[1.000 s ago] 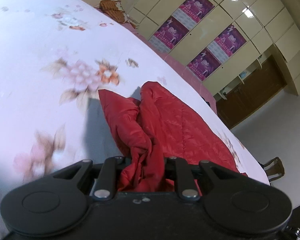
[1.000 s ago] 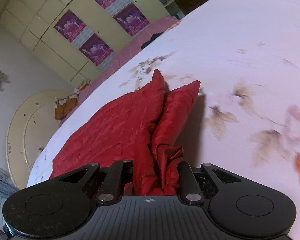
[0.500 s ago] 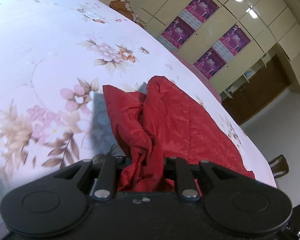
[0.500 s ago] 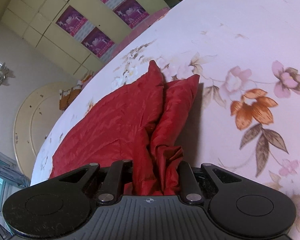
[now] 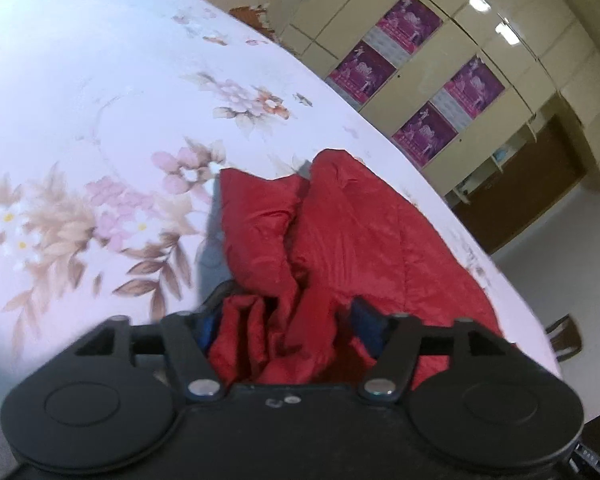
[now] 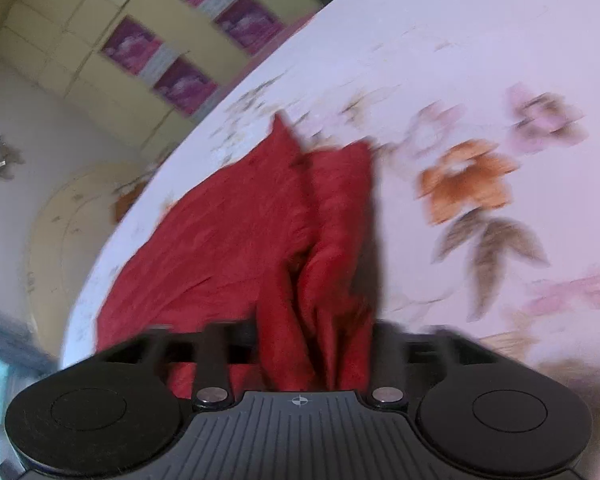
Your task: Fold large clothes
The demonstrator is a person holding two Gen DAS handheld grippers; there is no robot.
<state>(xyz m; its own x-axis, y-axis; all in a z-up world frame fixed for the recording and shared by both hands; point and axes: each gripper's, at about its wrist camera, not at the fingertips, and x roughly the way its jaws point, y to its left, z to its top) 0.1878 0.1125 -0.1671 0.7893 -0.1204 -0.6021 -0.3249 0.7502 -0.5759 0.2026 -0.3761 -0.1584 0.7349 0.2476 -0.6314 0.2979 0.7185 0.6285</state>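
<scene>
A red quilted garment [image 5: 340,232] lies spread on a bed covered with a pale floral sheet [image 5: 100,128], its body flattened across the sheet and its near end bunched into upright folds that run toward both cameras. In the left wrist view the left tool [image 5: 288,316] has its jaws opening: the two blue-padded fingers [image 5: 366,320] stand apart, and the gathered red cloth sits loosely between them without being pressed from either side. A grey shadow falls on the sheet just left of the garment's near fold. In the right wrist view, which is blurred by motion, the right tool [image 6: 312,344] is likewise opening, its black fingers spread wide with the bunched end of the same garment [image 6: 236,240] hanging in the gap; the cloth lies closer to the right-hand finger, though the blur hides whether it touches it. To the right of the garment the sheet shows an orange flower print [image 6: 466,178] with brown leaves. Beyond the bed stands a cream wardrobe wall [image 5: 440,12] with purple posters [image 5: 410,22] on its doors, and a dark wooden shelf unit [image 5: 528,184] lies further along.
</scene>
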